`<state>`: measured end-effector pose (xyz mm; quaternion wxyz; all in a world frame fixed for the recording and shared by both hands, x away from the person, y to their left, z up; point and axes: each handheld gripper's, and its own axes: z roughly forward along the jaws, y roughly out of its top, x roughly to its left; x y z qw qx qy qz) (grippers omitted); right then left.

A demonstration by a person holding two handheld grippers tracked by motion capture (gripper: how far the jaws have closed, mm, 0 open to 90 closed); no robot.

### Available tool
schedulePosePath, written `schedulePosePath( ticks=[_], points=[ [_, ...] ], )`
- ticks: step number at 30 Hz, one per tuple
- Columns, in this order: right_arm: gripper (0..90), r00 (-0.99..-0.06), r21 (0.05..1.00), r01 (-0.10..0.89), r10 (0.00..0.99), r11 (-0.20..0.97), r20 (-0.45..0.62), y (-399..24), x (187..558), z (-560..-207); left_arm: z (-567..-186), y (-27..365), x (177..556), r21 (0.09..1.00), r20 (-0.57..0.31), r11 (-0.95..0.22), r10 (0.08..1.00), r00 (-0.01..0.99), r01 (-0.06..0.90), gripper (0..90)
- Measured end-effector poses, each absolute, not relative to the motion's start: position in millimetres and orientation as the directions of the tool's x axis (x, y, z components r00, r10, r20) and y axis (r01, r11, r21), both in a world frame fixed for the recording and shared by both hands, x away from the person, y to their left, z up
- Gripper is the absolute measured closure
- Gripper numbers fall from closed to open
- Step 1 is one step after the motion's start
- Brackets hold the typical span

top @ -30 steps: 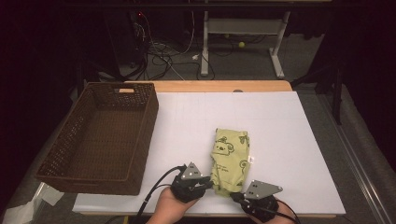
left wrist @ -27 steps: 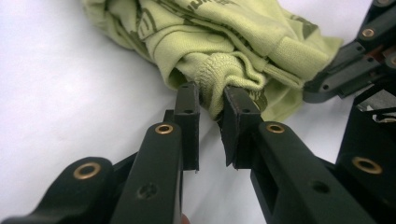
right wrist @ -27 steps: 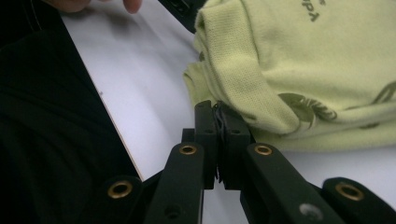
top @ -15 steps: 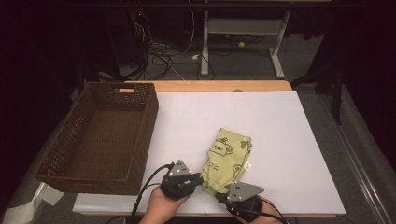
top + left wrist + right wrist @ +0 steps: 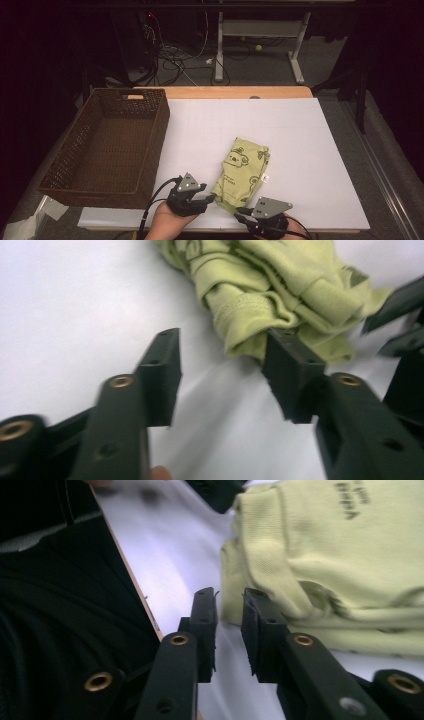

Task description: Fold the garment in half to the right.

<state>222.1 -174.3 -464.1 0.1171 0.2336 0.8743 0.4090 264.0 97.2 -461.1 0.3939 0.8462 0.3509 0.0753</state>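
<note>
High view: the wicker basket (image 5: 107, 147) sits left of both claws. The folded green cloth (image 5: 242, 170) lies just ahead between them. Left claw (image 5: 222, 365) has just been opening, holding nothing; right claw (image 5: 229, 630), also parting, stands narrowly open and empty.

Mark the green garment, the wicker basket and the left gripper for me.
green garment (image 5: 243, 167), high view, on its printed middle.
wicker basket (image 5: 159, 127), high view, on its right wall.
left gripper (image 5: 220, 372), left gripper view, midway between its open jaws.
</note>
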Motion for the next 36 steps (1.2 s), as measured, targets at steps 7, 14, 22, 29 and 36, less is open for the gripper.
schedulePosePath(
  ticks=[7, 14, 22, 29, 36],
  points=[
    [67.6, -0.829, 0.79, 0.346, 0.559, 0.506, 0.005, -195, 220, -461, -462, 109, 272, 0.697, -0.126, -0.444, 0.698, 0.705, 0.564, 25.5],
    [45.8, -0.749, 0.808, 0.393, 0.663, 0.439, 0.004, -216, 221, -461, -465, 104, 285, 0.685, -0.117, -0.437, 0.724, 0.68, 0.583, 13.3],
    [23.5, -0.645, 0.825, 0.434, 0.764, 0.363, 0.003, -248, 228, -464, -467, 95, 298, 0.642, -0.134, -0.436, 0.746, 0.652, 0.631, 1.8],
    [2.5, -0.551, 0.844, 0.454, 0.834, 0.285, 0.015, -277, 240, -462, -467, 94, 301, 0.633, -0.141, -0.446, 0.738, 0.66, 0.633, 0.0],
    [0.0, -0.479, 0.87, 0.447, 0.877, 0.209, 0.035, -293, 250, -456, -469, 95, 298, 0.598, -0.116, -0.481, 0.74, 0.663, 0.641, 0.0]
  ],
)
